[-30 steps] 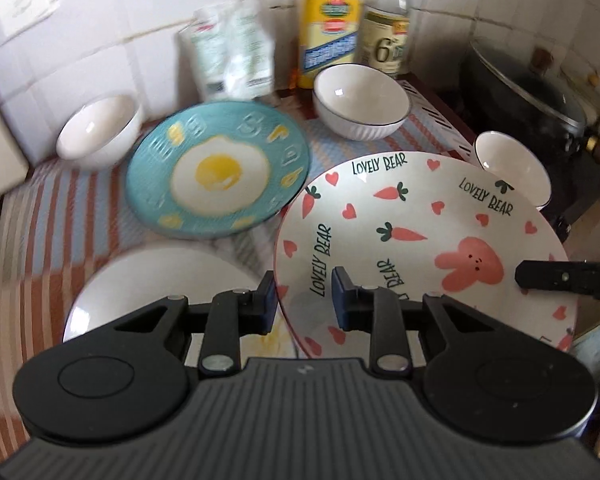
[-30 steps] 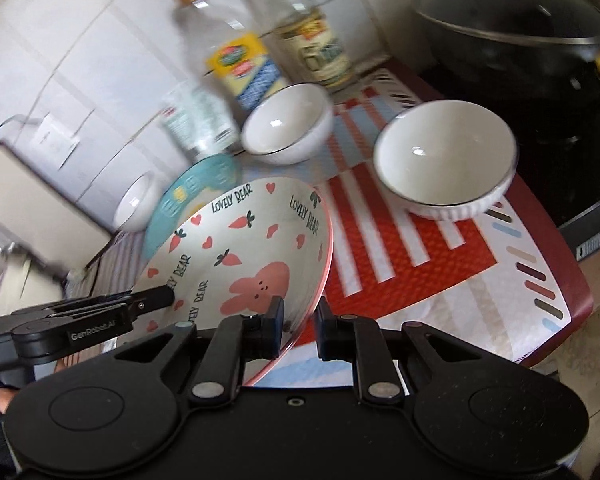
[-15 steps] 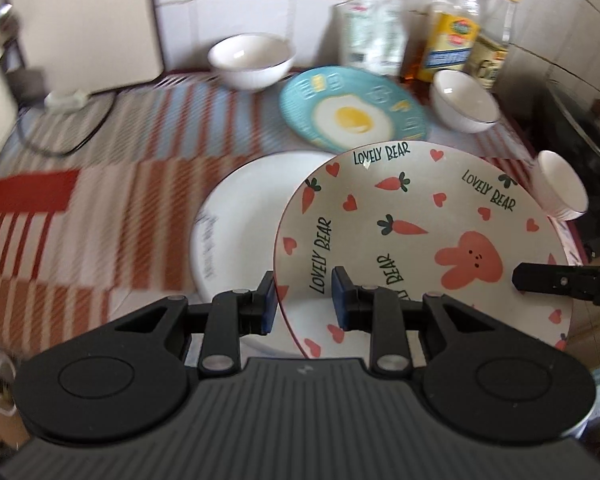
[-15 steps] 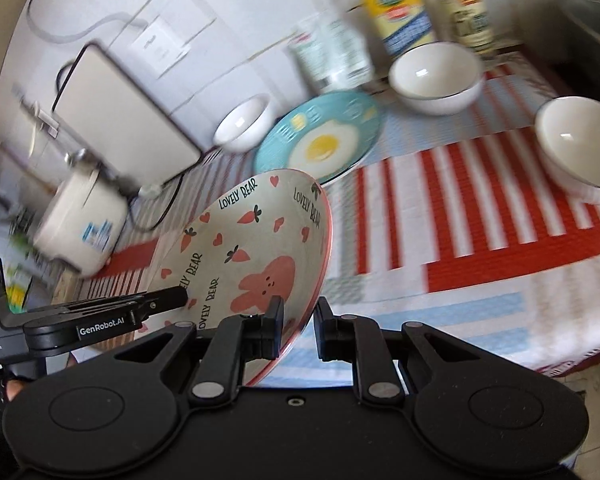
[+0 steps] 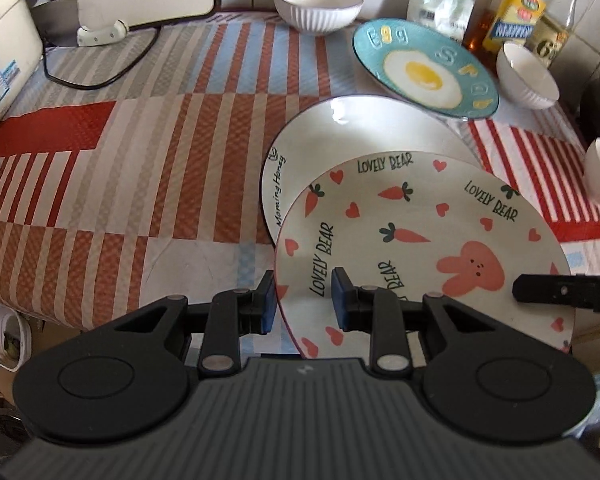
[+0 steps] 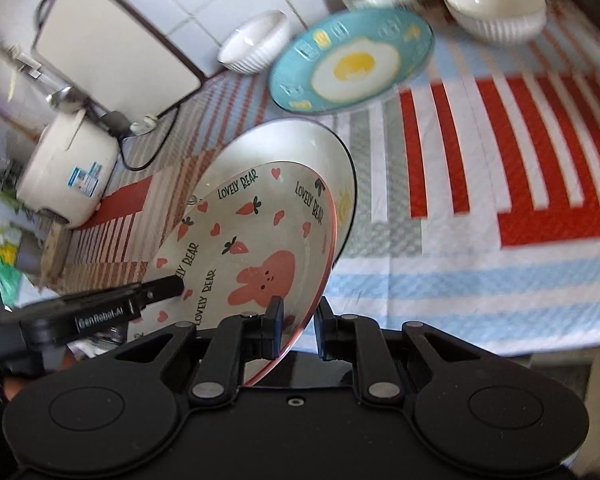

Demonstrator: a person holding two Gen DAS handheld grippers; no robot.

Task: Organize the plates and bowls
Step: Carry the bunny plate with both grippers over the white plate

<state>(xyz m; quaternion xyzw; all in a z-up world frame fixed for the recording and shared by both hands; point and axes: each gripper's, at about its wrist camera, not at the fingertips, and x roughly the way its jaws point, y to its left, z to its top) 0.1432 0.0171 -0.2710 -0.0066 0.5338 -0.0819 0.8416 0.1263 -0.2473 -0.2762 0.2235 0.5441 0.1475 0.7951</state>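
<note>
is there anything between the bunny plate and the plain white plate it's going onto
Nothing visible. Both grippers, left and right, hold the bunny plate by its rim above the white plate, whose visible surface is bare. The egg plate lies behind it.

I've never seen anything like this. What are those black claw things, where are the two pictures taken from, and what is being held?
Each claw is a hand-held gripper with its own camera; no robot arm is involved. One picture looks along the left gripper, the other along the right gripper. Both grip opposite rims of the rabbit plate, carried above a plain white plate. On the striped cloth also sit a blue egg plate and white bowls.
</note>
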